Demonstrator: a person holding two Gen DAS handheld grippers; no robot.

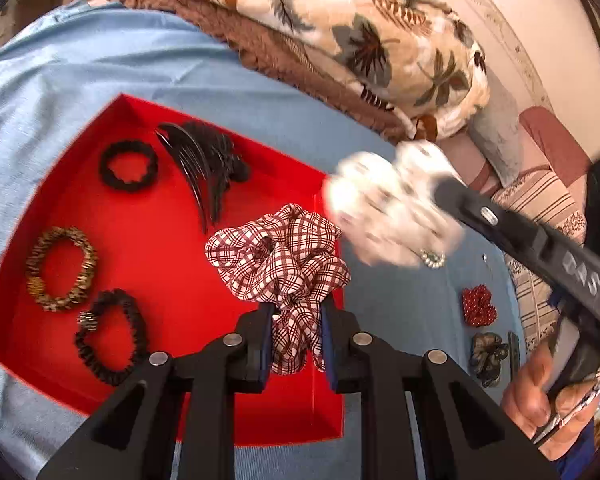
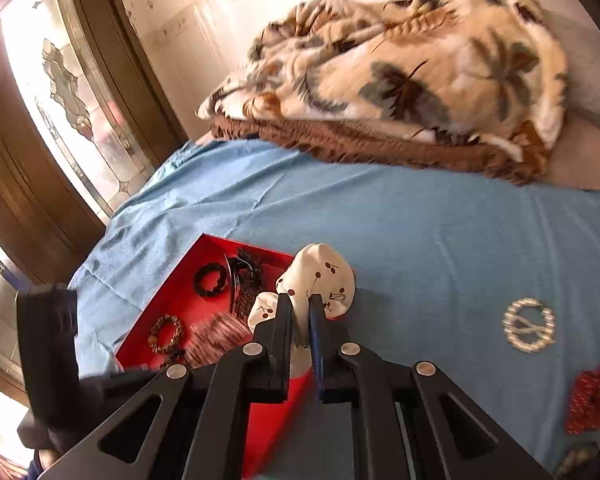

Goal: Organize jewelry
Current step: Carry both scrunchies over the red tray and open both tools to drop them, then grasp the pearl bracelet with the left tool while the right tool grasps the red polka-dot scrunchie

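A red tray (image 1: 168, 280) lies on the blue bedsheet. My left gripper (image 1: 296, 312) is shut on a red-and-white plaid scrunchie (image 1: 278, 260) and holds it over the tray's right side. My right gripper (image 2: 300, 306) is shut on a white cherry-print scrunchie (image 2: 320, 276) above the tray's right edge (image 2: 284, 404); it shows blurred in the left wrist view (image 1: 384, 208). In the tray lie a black scrunchie (image 1: 128, 166), a black claw clip (image 1: 208, 164), a leopard scrunchie (image 1: 62, 268) and a black beaded scrunchie (image 1: 110, 336).
On the sheet right of the tray lie a pearl ring brooch (image 2: 529, 330), a red dotted scrunchie (image 2: 592, 398) and a dark patterned scrunchie (image 1: 489, 354). A leaf-print blanket (image 2: 412, 72) is piled at the back. A window (image 2: 68, 92) stands at the left.
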